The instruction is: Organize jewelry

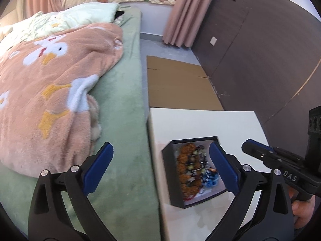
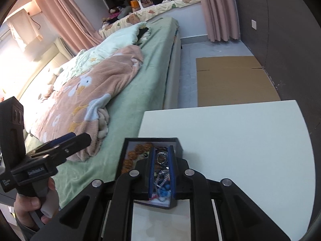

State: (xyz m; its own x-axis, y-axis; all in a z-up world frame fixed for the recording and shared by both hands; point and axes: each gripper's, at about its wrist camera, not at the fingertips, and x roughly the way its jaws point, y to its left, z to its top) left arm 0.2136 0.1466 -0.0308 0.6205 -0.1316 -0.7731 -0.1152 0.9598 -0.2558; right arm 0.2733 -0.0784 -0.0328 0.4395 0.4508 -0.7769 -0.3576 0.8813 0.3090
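A black jewelry box with a white lining sits on the white table near its left edge. It holds orange-brown bead strands, dark mixed beads and blue pieces. My left gripper is open wide above the box, one blue pad over the bed, the other over the box. My right gripper hovers over the same box, its jaws nearly closed around a silver ring and chain; whether they pinch it is unclear. The right gripper also shows in the left wrist view.
A bed with a green sheet and a pink duck-print blanket lies left of the table. Flat cardboard lies on the floor beyond the table. A dark wall panel and pink curtains stand at the right.
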